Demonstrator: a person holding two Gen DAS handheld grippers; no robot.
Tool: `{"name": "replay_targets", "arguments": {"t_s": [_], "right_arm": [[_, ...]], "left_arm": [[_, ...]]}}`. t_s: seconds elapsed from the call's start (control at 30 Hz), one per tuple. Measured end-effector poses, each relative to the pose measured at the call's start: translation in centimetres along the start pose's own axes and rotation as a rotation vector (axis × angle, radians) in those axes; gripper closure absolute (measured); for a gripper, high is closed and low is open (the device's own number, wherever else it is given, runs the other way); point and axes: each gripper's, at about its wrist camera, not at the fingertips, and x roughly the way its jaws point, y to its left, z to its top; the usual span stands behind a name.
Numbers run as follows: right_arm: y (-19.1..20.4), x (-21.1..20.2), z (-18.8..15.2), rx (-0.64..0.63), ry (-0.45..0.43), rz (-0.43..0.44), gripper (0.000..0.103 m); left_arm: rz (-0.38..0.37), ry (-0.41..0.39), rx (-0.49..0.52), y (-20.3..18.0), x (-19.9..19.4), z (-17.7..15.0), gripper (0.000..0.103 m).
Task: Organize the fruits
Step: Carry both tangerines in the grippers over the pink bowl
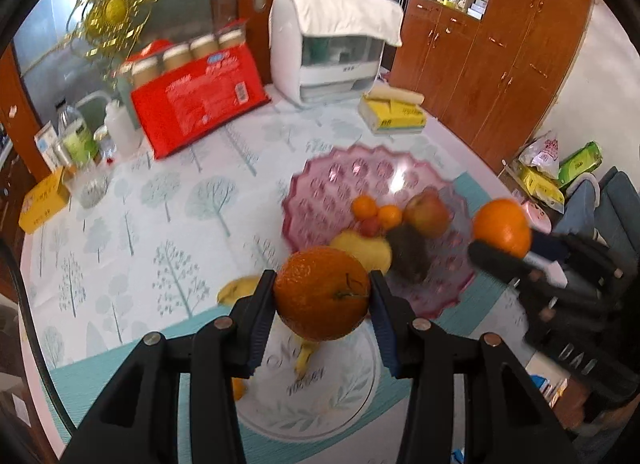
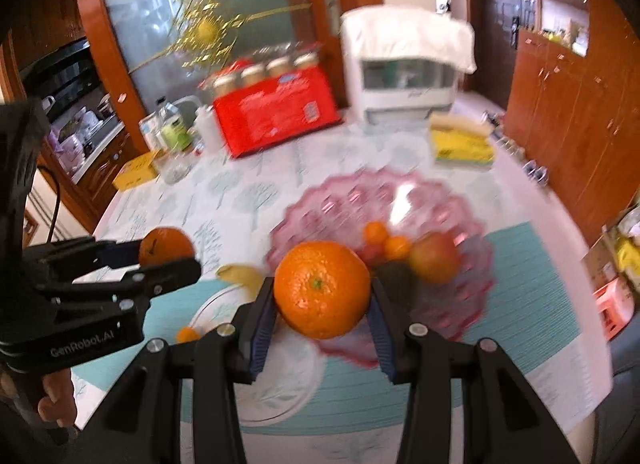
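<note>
My left gripper (image 1: 322, 296) is shut on a large orange (image 1: 322, 293) and holds it above a clear glass plate (image 1: 352, 396) near the table's front. My right gripper (image 2: 322, 300) is shut on another large orange (image 2: 322, 290), held near the front rim of a pink scalloped fruit bowl (image 2: 448, 296). The bowl (image 1: 340, 180) holds an apple (image 1: 426, 213), two small mandarins (image 1: 364, 206), a small red fruit, a yellow fruit (image 1: 368, 250) and a dark fruit (image 1: 408, 252). A banana (image 1: 240, 290) lies by the glass plate, and a small orange fruit (image 2: 187, 334) lies on it.
The round table has a tree-print cloth (image 1: 160, 204). At the back stand a red package (image 1: 196, 100) with jars, a white covered appliance (image 1: 332, 48), yellow tissue packs (image 1: 394, 116), bottles (image 1: 80, 136) and a yellow box (image 1: 44, 200). Wooden cabinets (image 1: 500, 44) stand to the right.
</note>
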Motion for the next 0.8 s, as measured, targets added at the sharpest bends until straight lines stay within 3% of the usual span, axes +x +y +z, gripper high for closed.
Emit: {"name": "replay_targets", "arguments": {"t_s": [0.27, 0.43, 0.6, 0.8], "right_arm": [[-5.1, -1.4, 6.4, -0.086, -0.093, -0.088, 0.059], [-7.6, 0.8, 9.4, -0.108, -0.086, -0.096, 0.059], [-8.9, 5.7, 10.1, -0.118, -0.014, -0.058, 0.059], [-9.4, 11.7, 8.6, -0.112, 0.107, -0.001, 0.059]], "left_arm": [[0.064, -0.112, 0.051, -3.8, -0.9, 6.8, 0.059], [0.118, -0.138, 0.040, -4.4, 0.9, 10.5, 0.059], [0.151, -0.077, 0.009, -4.0, 5.6, 12.0, 0.059], [0.169, 0.050, -0.035, -3.1, 13.0, 11.2, 0.059]]}}
